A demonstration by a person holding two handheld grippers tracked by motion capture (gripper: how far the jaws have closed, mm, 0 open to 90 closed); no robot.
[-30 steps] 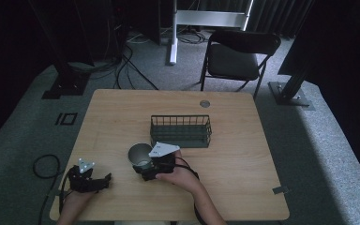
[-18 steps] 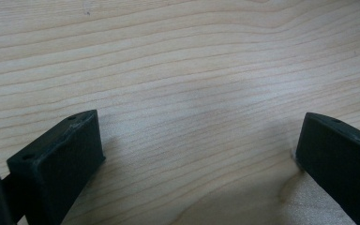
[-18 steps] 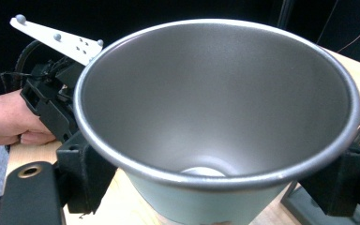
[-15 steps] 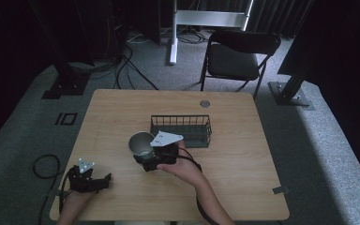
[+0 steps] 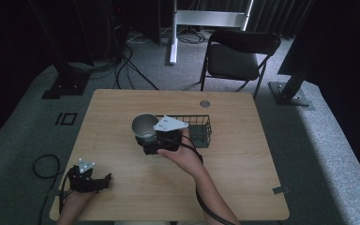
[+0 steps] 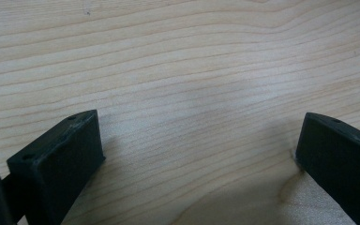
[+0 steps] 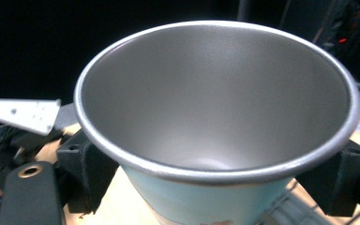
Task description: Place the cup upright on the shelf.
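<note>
Now, metal cup [image 7: 215,117] clamped between right hand-held gripper [image 7: 215,183] jaws

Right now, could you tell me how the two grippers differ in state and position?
The right gripper is shut on the metal cup, while the left gripper is open and holds nothing. The right gripper is beside the wire basket; the left gripper lies near the table's front-left corner. Both are black.

A light wooden table [image 5: 122,117] with plain grain stands on grey carpet. A black wire basket [image 5: 198,131] sits on it just right of the middle, toward the far edge. A round grommet [image 5: 205,103] is set into the top near that far edge. The left gripper [image 5: 91,180] rests on the near left corner.
</note>
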